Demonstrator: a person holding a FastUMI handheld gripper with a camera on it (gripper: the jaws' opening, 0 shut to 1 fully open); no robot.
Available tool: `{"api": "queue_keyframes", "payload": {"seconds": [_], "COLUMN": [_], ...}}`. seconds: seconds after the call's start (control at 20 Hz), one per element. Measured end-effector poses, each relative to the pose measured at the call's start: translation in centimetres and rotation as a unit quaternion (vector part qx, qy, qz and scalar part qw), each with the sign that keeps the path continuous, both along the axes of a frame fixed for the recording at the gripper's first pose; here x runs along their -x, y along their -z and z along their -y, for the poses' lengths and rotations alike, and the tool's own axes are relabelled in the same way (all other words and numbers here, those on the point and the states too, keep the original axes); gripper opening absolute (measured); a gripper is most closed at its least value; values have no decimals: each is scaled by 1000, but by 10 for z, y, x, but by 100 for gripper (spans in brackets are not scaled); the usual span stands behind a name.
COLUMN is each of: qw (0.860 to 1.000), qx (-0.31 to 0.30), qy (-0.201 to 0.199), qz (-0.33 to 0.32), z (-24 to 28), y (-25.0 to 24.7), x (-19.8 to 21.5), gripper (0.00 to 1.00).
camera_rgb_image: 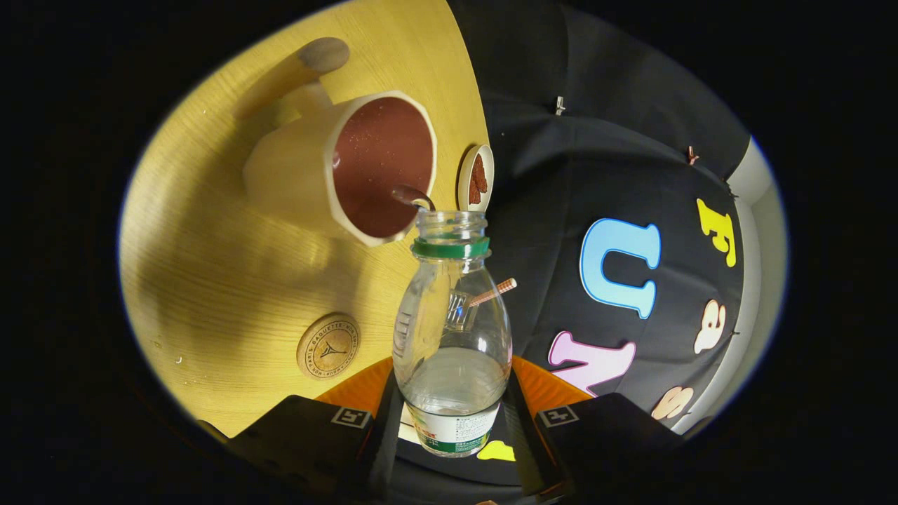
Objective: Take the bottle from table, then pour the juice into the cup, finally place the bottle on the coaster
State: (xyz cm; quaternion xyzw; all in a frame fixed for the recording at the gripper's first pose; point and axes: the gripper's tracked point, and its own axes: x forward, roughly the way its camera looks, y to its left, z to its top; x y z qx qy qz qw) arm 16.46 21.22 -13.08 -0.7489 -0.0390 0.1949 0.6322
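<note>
The gripper [452, 421] is clamped on the bottle [452, 337], both fingers pressing its lower body near the label. The bottle is uncapped, tipped toward the cup [351, 168], and holds a little clear liquid low down. Its mouth hangs just beside the cup's near rim, apparently not fully over the opening. The coaster [327, 346] lies on the table [210, 280] near the fingers, well short of the cup. Beyond the cup, a small dish [476, 178] sits at the table's edge.

Risk, as I judge it: tilting further with the mouth so near the rim could send liquid down the cup's outside. The cup also stands close to the table edge, so a knock could push it off.
</note>
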Motion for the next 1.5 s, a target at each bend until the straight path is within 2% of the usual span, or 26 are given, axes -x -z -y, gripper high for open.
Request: {"api": "queue_keyframes", "payload": {"seconds": [0.8,1.5], "qw": [997,991], "qx": [55,97], "qy": [-49,-71], "qz": [40,57], "z": [-17,-29], "y": [-19,-24], "x": [0,4], "gripper": [71,71]}}
